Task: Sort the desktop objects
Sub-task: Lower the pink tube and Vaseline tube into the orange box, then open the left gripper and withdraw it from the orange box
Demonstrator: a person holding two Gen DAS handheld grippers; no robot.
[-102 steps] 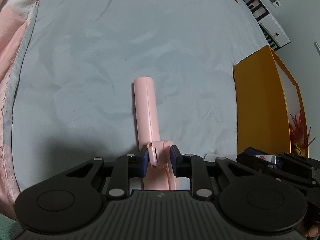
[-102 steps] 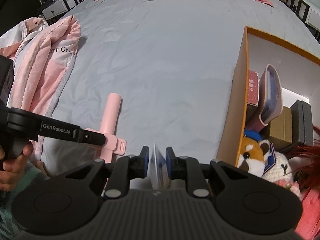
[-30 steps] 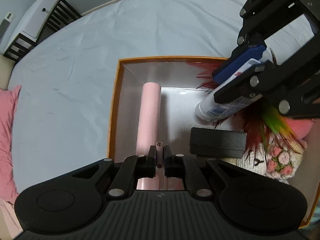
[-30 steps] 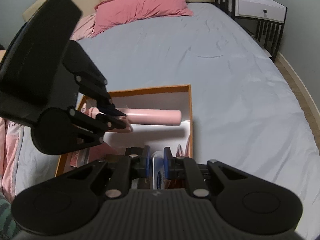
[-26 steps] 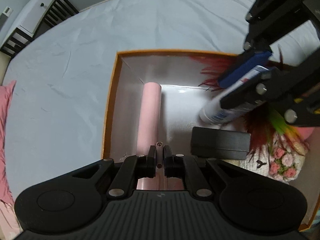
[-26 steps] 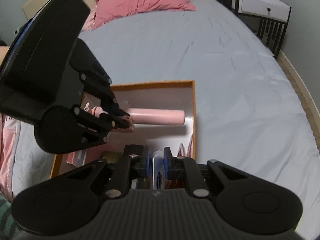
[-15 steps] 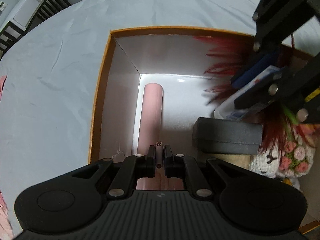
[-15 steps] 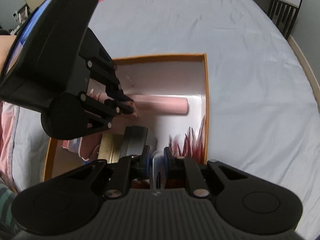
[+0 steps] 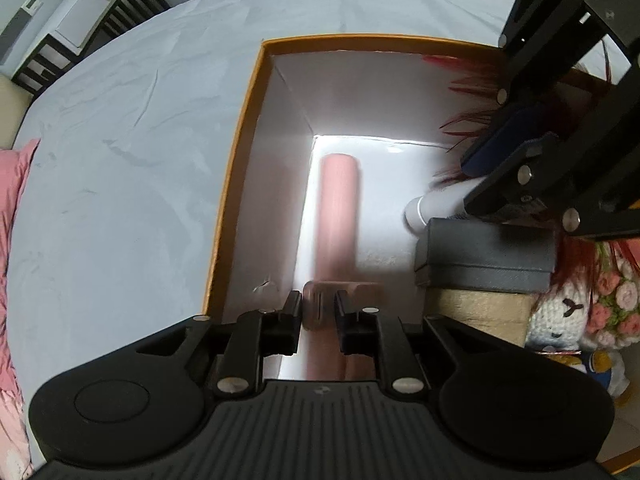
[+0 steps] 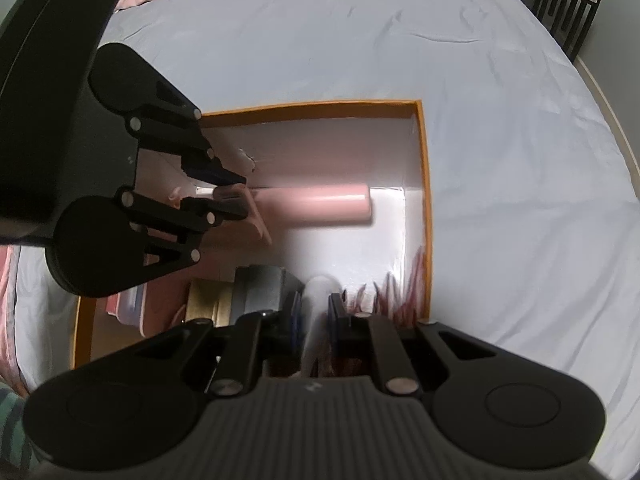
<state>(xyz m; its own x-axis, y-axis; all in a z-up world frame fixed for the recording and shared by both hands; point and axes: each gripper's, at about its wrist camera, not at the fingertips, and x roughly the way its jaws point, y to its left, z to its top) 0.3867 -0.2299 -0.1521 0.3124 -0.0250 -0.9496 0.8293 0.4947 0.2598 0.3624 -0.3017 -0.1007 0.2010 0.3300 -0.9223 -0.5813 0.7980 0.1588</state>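
2 hand-held grippers (image 9: 318,312) (image 10: 314,312); 1 pink tube (image 9: 338,208); 1 orange box (image 9: 232,184).

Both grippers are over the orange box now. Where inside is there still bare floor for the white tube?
Bare white floor lies between the pink cylindrical handle, the far wall of the orange cardboard box and the red feathers. The side with the dark grey case is crowded.

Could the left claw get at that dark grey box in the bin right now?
Probably not yet: the left claw is only now opening, with the pink tool between its jaws. The grey box lies uncovered just beside it.
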